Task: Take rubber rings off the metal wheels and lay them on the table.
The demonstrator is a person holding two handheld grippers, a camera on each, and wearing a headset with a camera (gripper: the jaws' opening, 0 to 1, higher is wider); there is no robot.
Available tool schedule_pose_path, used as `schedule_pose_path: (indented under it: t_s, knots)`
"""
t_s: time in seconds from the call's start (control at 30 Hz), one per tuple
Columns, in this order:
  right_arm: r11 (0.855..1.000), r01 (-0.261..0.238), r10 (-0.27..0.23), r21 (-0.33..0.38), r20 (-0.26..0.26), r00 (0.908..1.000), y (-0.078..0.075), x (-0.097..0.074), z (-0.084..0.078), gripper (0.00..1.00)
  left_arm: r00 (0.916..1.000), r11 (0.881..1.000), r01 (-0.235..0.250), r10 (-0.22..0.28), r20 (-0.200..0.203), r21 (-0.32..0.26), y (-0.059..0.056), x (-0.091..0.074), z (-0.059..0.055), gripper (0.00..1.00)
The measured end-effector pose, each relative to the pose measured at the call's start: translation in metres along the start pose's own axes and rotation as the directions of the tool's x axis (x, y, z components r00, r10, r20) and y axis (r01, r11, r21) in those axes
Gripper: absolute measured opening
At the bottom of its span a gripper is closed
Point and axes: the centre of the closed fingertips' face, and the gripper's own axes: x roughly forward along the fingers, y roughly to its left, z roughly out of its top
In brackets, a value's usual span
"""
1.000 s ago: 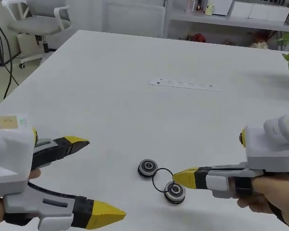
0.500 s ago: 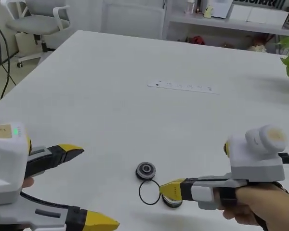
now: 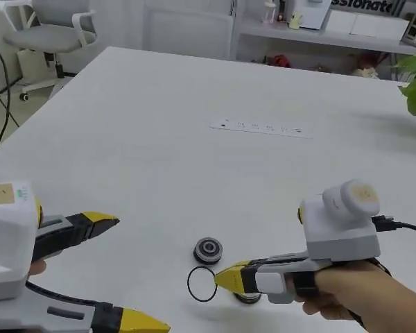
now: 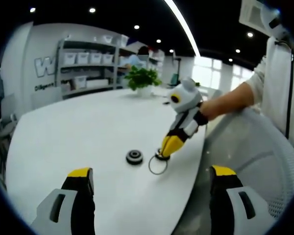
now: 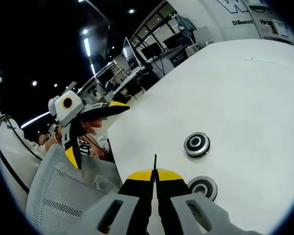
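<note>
Two metal wheels sit near the table's front edge: one (image 3: 208, 250) stands free, the other (image 3: 248, 298) is half hidden under my right gripper (image 3: 222, 279). That gripper is shut on the edge of a thin black rubber ring (image 3: 201, 284), which sticks out to the left of its tip, off both wheels. In the right gripper view the ring (image 5: 155, 161) shows edge-on between the shut jaws, with the wheels (image 5: 197, 145) (image 5: 203, 187) to the right. My left gripper (image 3: 135, 272) stands wide open at the lower left, nothing between its jaws. The left gripper view shows the ring (image 4: 158, 165) and free wheel (image 4: 134, 156).
The white table (image 3: 194, 159) stretches far ahead, with a strip of small printed marks (image 3: 260, 127) at its middle. An office chair (image 3: 45, 31) stands beyond the far left corner, shelves (image 3: 319, 28) behind, and a green plant (image 3: 414, 83) at the right edge.
My right gripper has moved left and toward me, dragging the rubber ring from between the two wheels to the left of the near wheel. The left gripper stays open.
</note>
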Motion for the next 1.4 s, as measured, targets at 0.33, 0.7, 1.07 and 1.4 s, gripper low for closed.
schedule_pose_path:
  t_s: [0.33, 0.7, 1.07, 1.4]
  knots:
    - [0.997, 0.07, -0.071, -0.038, -0.03, 0.997, -0.015, 0.004, -0.013, 0.0, 1.0, 1.0, -0.003, 0.003, -0.004, -0.009, 0.002, 0.0, -0.004, 1.0]
    - [0.987, 0.093, -0.1, -0.131, -0.047, 0.9938, -0.019, 0.005, -0.018, 0.04, 0.9998, 1.0, -0.01, 0.01, -0.02, -0.016, 0.001, -0.001, -0.01, 1.0]
    - [0.967, 0.103, -0.114, -0.233, -0.035, 0.9929, -0.019, -0.004, -0.009, 0.08, 0.9996, 1.0, -0.019, 0.019, -0.023, -0.014, 0.001, -0.004, -0.009, 0.99]
    - [0.95, 0.14, -0.136, -0.278, 0.034, 0.9902, -0.025, -0.025, 0.013, 0.1, 0.9993, 1.0, -0.01, 0.011, -0.035, 0.02, 0.0, -0.004, -0.001, 0.99]
